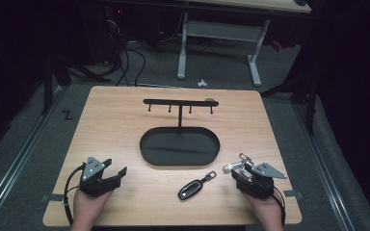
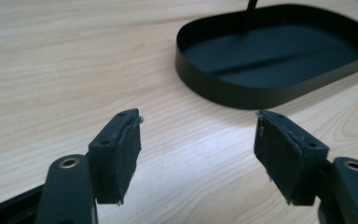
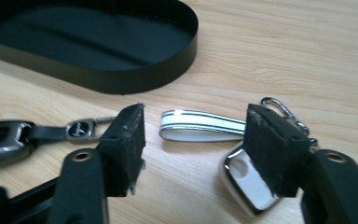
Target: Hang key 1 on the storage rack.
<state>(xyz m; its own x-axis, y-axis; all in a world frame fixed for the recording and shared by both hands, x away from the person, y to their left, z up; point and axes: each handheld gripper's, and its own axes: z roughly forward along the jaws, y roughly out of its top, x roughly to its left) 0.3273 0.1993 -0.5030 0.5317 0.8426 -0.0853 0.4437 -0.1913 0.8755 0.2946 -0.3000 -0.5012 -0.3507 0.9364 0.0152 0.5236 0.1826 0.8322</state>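
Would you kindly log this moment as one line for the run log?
left claw: open, idle | right claw: open, over white fob | black fob: on table | tray: empty

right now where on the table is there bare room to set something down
The table is bare left of the oval tray and right of it, up to both far corners beside the hook rack. The front is crowded: the black key fob lies between the left gripper and right gripper, with a white key fob at the right gripper.
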